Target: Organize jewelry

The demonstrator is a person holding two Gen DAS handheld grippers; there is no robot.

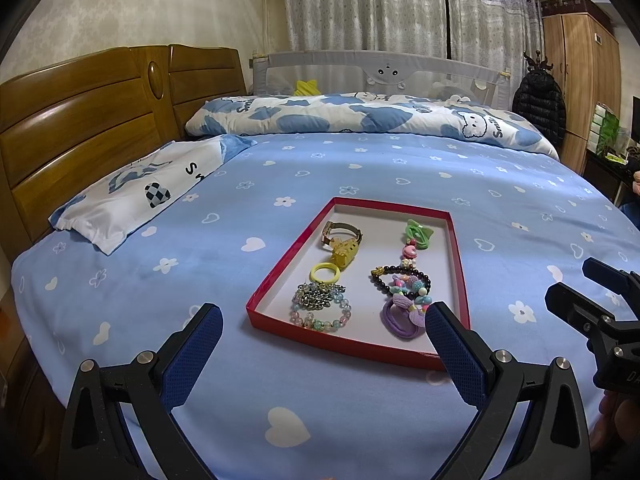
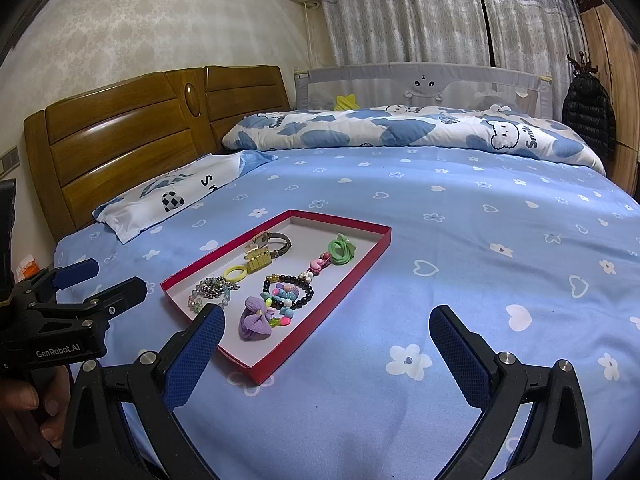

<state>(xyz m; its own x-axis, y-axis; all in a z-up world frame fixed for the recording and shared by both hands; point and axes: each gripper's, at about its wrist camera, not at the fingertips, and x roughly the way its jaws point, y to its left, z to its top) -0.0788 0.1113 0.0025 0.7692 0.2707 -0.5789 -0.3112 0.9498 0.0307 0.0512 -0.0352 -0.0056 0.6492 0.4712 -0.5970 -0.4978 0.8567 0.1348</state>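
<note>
A red tray (image 1: 288, 252) (image 2: 340, 292) lies on the blue bed. It holds a watch (image 1: 342, 232) (image 2: 270, 242), a yellow ring (image 1: 325, 273) (image 2: 237, 272), a silver chain on a pastel bead bracelet (image 1: 320, 304) (image 2: 212, 290), a black bead bracelet (image 1: 400, 278) (image 2: 288, 290), a purple bow hair tie (image 1: 402, 316) (image 2: 256, 322) and a green hair tie (image 1: 418, 232) (image 2: 342, 249). My left gripper (image 1: 324, 340) is open and empty, just short of the tray's near edge. My right gripper (image 2: 326, 340) is open and empty, near the tray's right corner.
The blue sheet (image 1: 360, 168) covers the bed. A pillow (image 1: 132, 196) lies at the left by the wooden headboard (image 1: 80, 120). A folded quilt (image 1: 360, 116) lies at the far side. A wardrobe (image 1: 580, 88) stands at the right.
</note>
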